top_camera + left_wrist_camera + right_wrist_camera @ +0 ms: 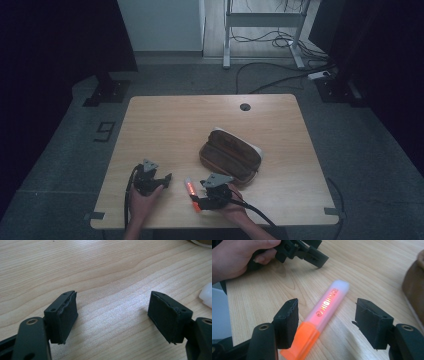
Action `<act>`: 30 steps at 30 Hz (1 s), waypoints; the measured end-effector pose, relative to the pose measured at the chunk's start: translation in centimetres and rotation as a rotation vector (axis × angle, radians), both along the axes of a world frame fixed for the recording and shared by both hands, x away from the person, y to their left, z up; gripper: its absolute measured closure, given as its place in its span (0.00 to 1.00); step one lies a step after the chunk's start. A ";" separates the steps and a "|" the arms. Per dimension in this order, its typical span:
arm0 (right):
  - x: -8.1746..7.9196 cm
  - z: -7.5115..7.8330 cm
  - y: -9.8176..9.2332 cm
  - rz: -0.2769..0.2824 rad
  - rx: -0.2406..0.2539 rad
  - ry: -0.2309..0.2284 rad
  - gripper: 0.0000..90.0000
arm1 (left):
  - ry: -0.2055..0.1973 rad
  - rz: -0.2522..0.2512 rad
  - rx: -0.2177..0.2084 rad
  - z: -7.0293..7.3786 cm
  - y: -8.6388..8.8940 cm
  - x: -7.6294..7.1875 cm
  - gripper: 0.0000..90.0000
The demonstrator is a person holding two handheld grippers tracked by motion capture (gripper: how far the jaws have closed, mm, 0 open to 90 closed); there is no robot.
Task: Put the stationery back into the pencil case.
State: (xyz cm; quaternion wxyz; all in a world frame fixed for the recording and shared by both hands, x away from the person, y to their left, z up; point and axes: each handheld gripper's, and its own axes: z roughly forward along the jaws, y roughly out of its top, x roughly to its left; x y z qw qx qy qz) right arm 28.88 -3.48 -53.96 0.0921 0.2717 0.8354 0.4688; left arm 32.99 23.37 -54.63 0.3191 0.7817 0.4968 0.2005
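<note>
Right gripper (327, 315) jaws spread around orange highlighter (322, 315) on worktop (165, 125) — seemingly not pinching; left gripper (112, 315) at nine o'clock, spread, empty.

One table (150, 120) out there, pale wood, and everything else is counted off it. One highlighter (319, 315) lying on the table near its front edge, orange with a frosted cap, just the single one. One brown case (230, 155) on the table toward its middle, zipped, with one white thing poking out from under its far side. Two grippers over the table's front edge: the left gripper (161, 180) and the right gripper (327, 322), each with two black jaws, four in all. Two hands, one behind each. One round cable hole (244, 106) by the table's far edge.
</note>
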 end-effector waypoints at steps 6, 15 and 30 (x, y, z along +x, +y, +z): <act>-0.1 -0.4 1.1 0.011 -0.024 0.008 0.38 | 0.000 0.000 0.000 0.0 0.0 0.0 0.26; -0.1 -1.1 2.1 0.006 -0.080 0.004 0.37 | 0.000 0.000 0.000 0.0 0.0 0.0 0.26; 0.0 -1.2 1.9 -0.017 -0.150 -0.010 0.43 | 0.000 -0.001 0.000 0.0 0.0 0.0 0.26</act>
